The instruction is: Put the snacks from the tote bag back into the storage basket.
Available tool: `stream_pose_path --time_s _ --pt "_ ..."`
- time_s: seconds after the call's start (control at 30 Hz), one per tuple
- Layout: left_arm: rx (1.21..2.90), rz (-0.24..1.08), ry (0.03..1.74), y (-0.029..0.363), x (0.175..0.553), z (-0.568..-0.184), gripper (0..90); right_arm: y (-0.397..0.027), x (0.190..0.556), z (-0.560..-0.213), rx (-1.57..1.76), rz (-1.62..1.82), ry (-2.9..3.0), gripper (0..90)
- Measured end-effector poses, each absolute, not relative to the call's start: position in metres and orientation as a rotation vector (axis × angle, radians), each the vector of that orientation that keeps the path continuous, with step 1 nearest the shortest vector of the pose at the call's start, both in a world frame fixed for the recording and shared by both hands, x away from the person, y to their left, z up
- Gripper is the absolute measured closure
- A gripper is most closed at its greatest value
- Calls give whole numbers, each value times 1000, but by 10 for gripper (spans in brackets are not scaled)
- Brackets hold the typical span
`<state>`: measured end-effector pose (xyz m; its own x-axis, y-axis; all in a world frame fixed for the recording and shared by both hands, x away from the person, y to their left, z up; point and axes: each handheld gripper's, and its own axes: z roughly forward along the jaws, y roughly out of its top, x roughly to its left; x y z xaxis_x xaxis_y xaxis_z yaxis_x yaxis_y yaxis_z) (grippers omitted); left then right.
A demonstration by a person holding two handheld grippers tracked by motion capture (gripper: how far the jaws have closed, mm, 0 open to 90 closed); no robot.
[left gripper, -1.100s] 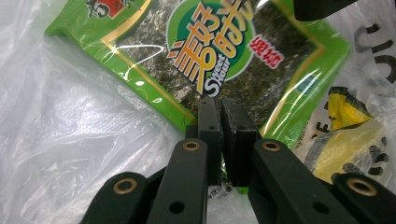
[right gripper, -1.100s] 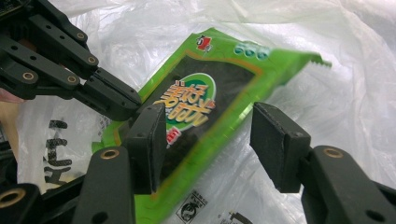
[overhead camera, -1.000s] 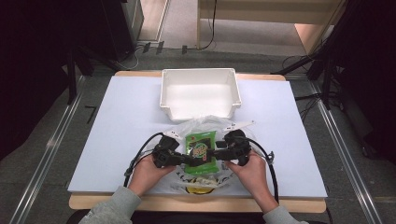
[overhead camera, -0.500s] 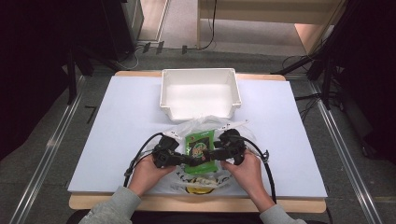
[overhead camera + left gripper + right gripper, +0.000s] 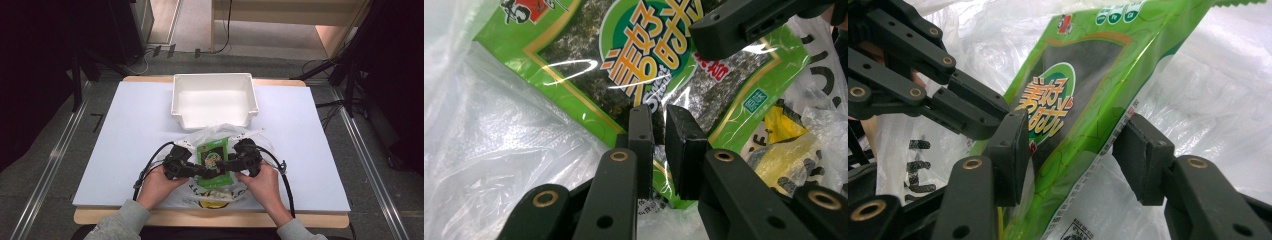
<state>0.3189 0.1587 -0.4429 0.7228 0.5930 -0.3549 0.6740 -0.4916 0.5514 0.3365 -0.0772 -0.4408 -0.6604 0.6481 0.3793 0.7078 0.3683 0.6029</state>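
2 tools (image 5: 214, 169), green seaweed packet (image 5: 214, 155), orange Chinese lettering

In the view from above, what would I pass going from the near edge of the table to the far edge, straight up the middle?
Near to far: clear plastic bag → green seaweed snack packet, with the left gripper and right gripper at it → white bin → table.

Grey sleeves (image 5: 117, 225) — black jaws, brass-ringed pivots, black cables (image 5: 287, 185).
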Motion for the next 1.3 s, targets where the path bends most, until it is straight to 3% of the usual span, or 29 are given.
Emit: stream_pose_path --time_s 1.3 --pt "2141 -9 1028 189 331 -423 784 -93 336 -433 -1259 -1196 -2435 663"
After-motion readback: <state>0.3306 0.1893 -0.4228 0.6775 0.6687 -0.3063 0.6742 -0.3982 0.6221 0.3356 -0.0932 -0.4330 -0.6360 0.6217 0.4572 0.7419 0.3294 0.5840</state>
